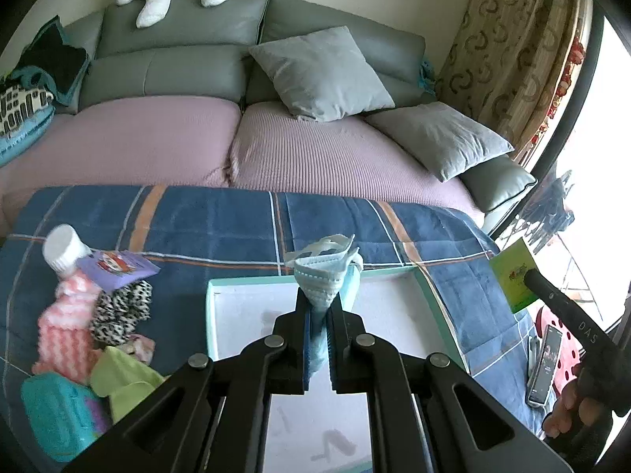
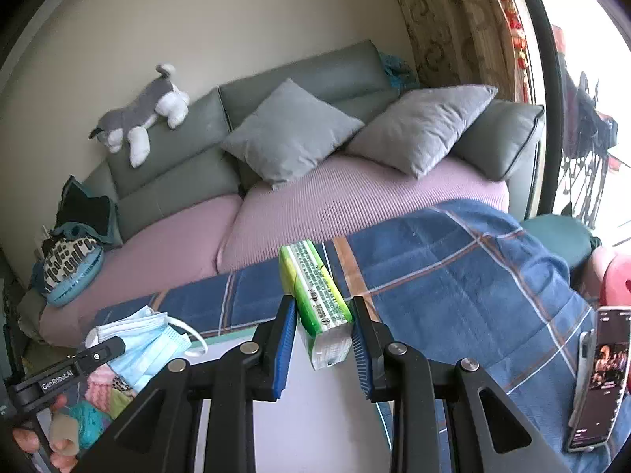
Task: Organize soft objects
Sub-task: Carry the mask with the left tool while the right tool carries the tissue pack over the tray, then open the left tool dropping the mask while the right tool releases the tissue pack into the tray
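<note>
My left gripper (image 1: pixel 318 300) is shut on a bunch of light blue face masks (image 1: pixel 323 272), whose white ear loops stick up above the fingertips. It hangs over a shallow white tray with a teal rim (image 1: pixel 252 282) that lies on a blue plaid blanket (image 1: pixel 197 220). In the right wrist view, my right gripper (image 2: pixel 323 325) is shut on a green tissue pack (image 2: pixel 315 287), held lengthwise over the tray's near part (image 2: pixel 315 414). The same view shows the face masks (image 2: pixel 150 341) at lower left. The tissue pack (image 1: pixel 510 276) also appears at the right edge of the left wrist view.
Left of the tray lies a pile: a white-capped bottle (image 1: pixel 63 248), a purple packet (image 1: pixel 118 270), a pink knitted piece (image 1: pixel 67 327), a leopard-print scrunchie (image 1: pixel 122 311), green cloth (image 1: pixel 122 374) and a teal case (image 1: pixel 59 418). A phone (image 2: pixel 599 374) stands at the right. Behind is a sofa with grey cushions (image 1: pixel 323 75).
</note>
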`<state>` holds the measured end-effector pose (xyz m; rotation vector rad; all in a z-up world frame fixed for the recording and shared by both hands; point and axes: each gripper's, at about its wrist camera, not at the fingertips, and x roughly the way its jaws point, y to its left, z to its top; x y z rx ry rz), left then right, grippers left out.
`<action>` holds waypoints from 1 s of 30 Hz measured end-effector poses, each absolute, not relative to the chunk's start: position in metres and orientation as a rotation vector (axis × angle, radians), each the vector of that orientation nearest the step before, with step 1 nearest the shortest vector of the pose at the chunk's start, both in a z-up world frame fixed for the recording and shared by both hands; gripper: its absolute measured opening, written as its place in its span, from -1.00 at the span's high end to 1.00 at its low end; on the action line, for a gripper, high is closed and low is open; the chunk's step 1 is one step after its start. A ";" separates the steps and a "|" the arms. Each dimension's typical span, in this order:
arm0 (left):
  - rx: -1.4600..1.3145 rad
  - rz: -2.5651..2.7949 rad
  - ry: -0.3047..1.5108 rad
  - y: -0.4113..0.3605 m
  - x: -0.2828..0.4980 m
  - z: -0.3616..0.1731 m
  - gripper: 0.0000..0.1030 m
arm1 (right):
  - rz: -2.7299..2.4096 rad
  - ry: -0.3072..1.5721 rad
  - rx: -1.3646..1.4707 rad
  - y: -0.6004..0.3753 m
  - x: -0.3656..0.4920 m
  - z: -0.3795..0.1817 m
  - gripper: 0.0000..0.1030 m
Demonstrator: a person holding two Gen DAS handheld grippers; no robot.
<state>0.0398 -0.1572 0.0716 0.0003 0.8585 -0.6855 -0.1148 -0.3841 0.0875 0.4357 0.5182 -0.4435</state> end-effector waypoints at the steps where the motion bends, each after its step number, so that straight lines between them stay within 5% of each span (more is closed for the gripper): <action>1: -0.004 -0.683 0.873 -0.159 0.042 0.066 0.87 | -0.437 0.533 0.444 -0.385 -0.110 0.082 0.43; 25: -0.025 -0.614 1.076 -0.179 0.069 -0.018 0.87 | -0.338 0.830 0.442 -0.372 -0.042 -0.004 0.43; 30: -0.024 -0.581 1.106 -0.177 0.075 -0.025 0.72 | -0.344 0.847 0.461 -0.378 -0.043 -0.009 0.43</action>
